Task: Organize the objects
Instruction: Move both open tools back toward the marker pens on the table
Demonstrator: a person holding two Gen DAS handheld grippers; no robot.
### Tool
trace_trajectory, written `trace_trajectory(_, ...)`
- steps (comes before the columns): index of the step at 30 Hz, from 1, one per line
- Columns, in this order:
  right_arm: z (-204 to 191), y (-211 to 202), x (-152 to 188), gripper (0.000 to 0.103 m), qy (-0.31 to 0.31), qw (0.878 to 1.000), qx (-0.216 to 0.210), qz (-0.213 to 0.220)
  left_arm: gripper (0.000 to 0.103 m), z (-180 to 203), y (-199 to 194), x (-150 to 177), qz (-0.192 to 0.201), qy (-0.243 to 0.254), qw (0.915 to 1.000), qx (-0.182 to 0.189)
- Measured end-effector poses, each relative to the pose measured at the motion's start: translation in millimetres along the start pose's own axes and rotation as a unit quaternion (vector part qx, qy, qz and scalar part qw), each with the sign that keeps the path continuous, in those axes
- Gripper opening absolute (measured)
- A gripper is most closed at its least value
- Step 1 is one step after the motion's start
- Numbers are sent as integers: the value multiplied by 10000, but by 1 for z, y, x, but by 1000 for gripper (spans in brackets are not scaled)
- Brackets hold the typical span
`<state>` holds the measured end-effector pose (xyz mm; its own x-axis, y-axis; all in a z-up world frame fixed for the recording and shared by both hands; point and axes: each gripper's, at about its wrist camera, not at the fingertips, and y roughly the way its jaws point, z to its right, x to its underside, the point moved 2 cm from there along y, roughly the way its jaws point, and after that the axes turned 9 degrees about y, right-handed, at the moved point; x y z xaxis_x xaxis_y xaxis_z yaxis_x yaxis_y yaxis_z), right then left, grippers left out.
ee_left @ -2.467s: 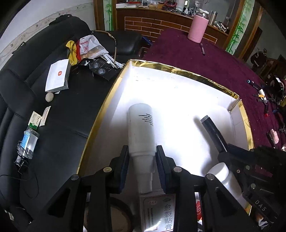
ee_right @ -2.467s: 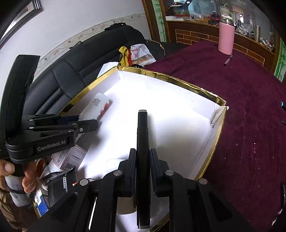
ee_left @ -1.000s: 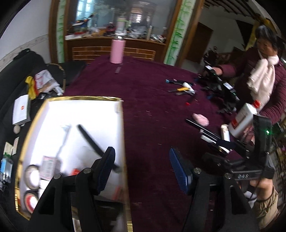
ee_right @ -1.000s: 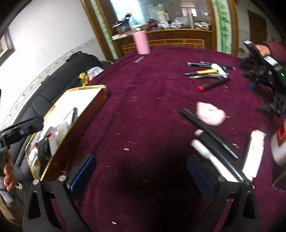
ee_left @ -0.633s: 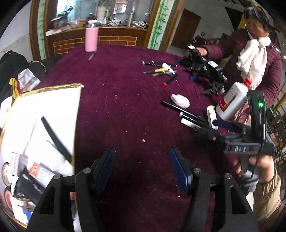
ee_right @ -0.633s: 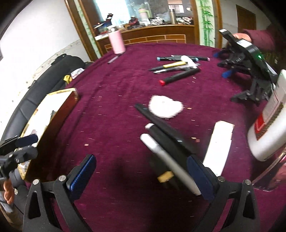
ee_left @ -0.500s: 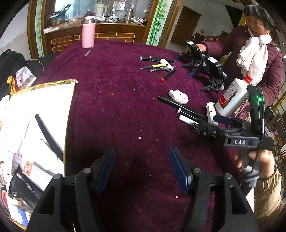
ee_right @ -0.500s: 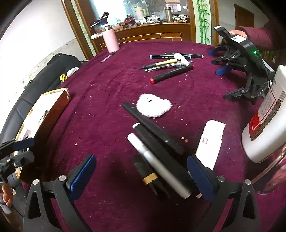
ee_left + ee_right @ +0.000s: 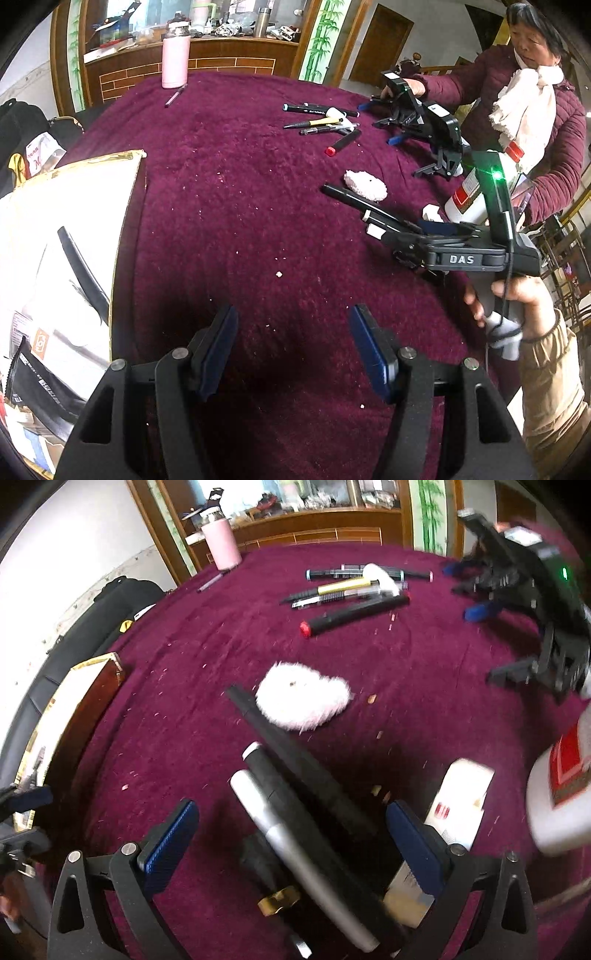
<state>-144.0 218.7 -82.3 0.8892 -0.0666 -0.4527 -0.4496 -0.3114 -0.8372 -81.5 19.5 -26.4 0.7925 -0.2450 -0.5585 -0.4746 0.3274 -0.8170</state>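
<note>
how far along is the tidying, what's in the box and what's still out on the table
Partly done. The box already holds a black stick and packets. Both grippers are open and empty; the right gripper hovers over a bundle of dark sticks. Still out: the white puff, markers and small white carton.

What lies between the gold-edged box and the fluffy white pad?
Only bare maroon cloth with crumbs separates the box from the pad, in the left wrist view.

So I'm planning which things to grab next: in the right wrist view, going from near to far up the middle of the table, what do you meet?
Right gripper with open jaws → silver pen → fluffy white pad → red-capped black marker → pink bottle.
</note>
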Motion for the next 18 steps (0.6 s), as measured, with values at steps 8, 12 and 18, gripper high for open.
trace_trajectory(8,-36,-24,13,103,407,9893,-1372,-268,62,10,14,2,-165,25,9998,82)
trace_trajectory(12,-29,-36,12,103,519,9922,-1132,17,62,22,24,0,-233,94,9996,145)
trace_trajectory(18,-11,-43,16,103,742,9932,-875,181,62,44,53,-21,-236,189,9995,84)
